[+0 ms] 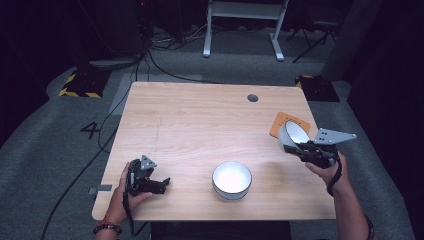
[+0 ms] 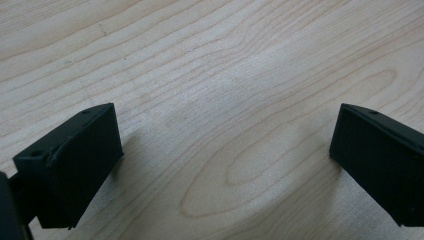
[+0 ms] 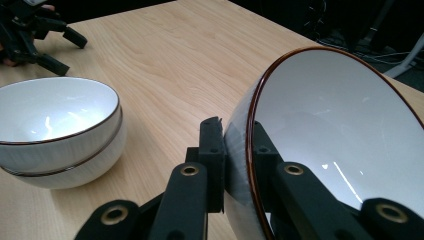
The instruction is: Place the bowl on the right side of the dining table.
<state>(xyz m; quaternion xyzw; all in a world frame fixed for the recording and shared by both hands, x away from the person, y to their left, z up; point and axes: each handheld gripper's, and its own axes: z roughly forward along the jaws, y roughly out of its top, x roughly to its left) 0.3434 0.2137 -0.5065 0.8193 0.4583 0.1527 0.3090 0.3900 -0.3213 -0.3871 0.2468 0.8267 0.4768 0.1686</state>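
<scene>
White bowl [image 3: 330, 125], rim pinched between right tongs [image 3: 240, 150], tilted

The left claw [image 2: 220, 165] gapes wide over bare table [image 2: 225, 65].

**Glazed ceramic, matt plastic, pale wood grain**

The pale wooden worktop [image 1: 200, 120] has a smooth, low-sheen finish with clear wavy grain. The tilted white ceramic bowl with a brown rim [image 3: 325, 130] is glossy inside, catching bright streaks of light. The stacked white ceramic bowls [image 3: 55, 130] share that shiny glaze. The black plastic fingers [image 2: 75, 160] look matt and slightly grainy. The flat orange mat [image 1: 289, 121] appears dull. The grey floor [image 1: 45, 130] looks like rough carpet.
</scene>
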